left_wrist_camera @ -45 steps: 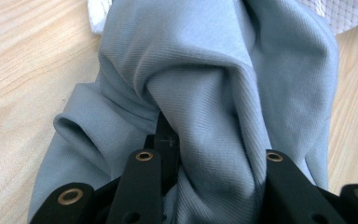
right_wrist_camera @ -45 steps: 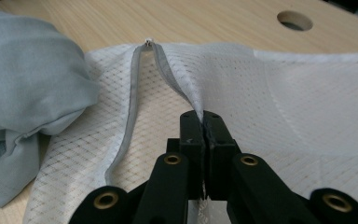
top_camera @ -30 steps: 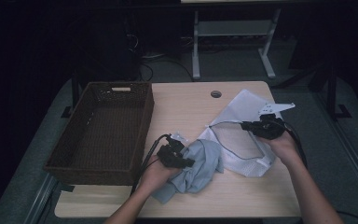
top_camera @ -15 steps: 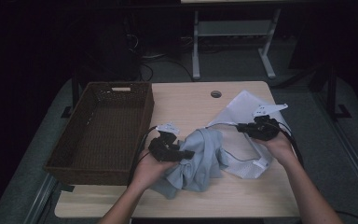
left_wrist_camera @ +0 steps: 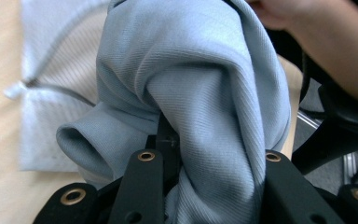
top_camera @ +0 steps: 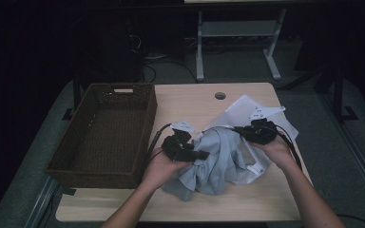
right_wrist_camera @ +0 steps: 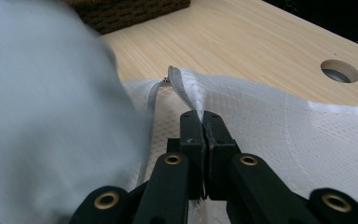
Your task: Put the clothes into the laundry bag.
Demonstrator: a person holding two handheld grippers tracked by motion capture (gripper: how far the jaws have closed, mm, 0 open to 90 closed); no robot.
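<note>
Grey-blue cloth [top_camera: 216,159] bunched mid-table, at the mesh bag's [top_camera: 244,110] 8 o'clock.
The left gripper [top_camera: 197,154] pinches the cloth; the right gripper [top_camera: 237,129] is pressed together on the bag's zippered edge. The basket [top_camera: 105,128] sits at 9 o'clock.

High view sits above the person's side, looking forward and down over the whole table [top_camera: 190,102] – pretty far back. The two gripper views ride right up close, each looking along its own jaws. All three catch the blue-grey cloth [top_camera: 218,161] [left_wrist_camera: 205,88] [right_wrist_camera: 42,116] and the white mesh bag [top_camera: 247,107] [left_wrist_camera: 51,93] [right_wrist_camera: 279,121].
</note>
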